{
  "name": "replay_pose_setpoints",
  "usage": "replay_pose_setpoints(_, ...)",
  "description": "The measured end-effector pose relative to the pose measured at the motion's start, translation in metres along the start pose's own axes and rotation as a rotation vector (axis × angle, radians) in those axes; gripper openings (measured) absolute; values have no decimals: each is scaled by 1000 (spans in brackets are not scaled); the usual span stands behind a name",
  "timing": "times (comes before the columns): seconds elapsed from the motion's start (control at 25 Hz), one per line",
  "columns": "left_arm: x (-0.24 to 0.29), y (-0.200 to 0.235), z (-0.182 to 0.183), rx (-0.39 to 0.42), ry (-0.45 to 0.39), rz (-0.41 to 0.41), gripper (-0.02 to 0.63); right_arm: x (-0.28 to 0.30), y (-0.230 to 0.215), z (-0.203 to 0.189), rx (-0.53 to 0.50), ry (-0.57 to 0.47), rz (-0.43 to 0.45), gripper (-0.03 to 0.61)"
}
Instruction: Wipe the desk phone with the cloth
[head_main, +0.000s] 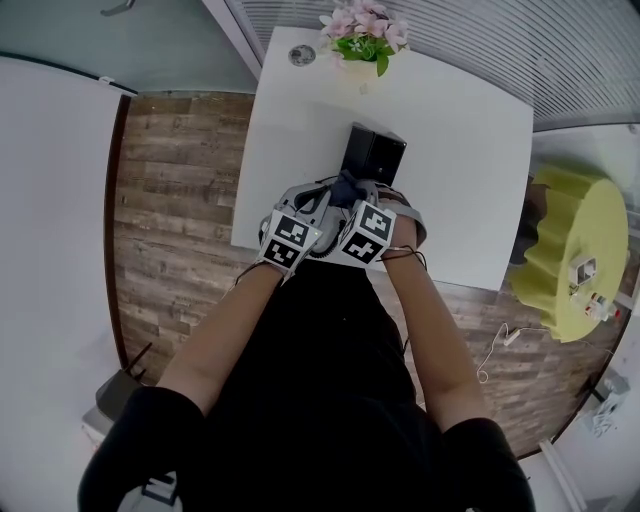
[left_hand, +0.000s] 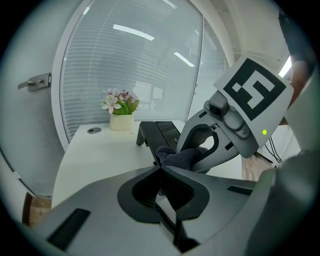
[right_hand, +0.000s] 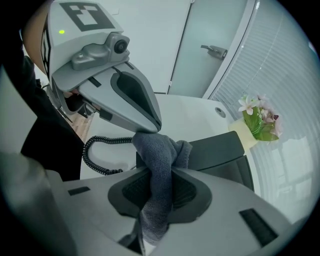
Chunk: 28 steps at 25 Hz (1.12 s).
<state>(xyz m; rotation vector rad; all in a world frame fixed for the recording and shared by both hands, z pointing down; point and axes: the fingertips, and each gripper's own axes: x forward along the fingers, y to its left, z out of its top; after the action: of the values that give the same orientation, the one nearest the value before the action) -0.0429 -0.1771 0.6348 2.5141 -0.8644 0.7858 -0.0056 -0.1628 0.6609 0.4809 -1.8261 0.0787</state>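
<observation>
1. the right gripper (right_hand: 159, 175) has its jaws pinched on the cloth (right_hand: 161, 147). the cloth is dark grey nubbly terry, bunched into a thick twist, and it rises out of the jaws just in front of the desk phone (right_hand: 220, 150).
2. the left gripper (left_hand: 161, 168) has its jaws pressed together on the upper end of the same cloth. the twist runs between the two grippers at the phone's near edge; whether it touches the phone cannot be told.
3. the phone is black and slab-like, tilted up on its stand. its black coiled cord (right_hand: 95, 152) loops on the white table (left_hand: 95, 155) at the phone's near side.
4. beyond the phone, a cream pot of pink and white flowers (left_hand: 121, 115) stands near the table's far edge.
5. behind the phone and pot, a curved glass wall with blinds (left_hand: 130, 65) closes the view.
</observation>
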Motion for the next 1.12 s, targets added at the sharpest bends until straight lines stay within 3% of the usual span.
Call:
replay_pose_setpoints(0.4,-5,-8,-23,-10,30,-22,9,7,30,-6,22,13,52,92)
replay_pose_setpoints(0.72,-27,-8,-16,-2,6,-20,9,3,45,-5,79,-19,71,94)
replay_pose_setpoints(0.96,-65,-17,32,13,-109,-48,9,-63,28,12,312,-261,-9,94)
replay_pose_setpoints(1.12,-103,-30,75,34,-198,-86,9,-128,18,23,409,-425,-100,94)
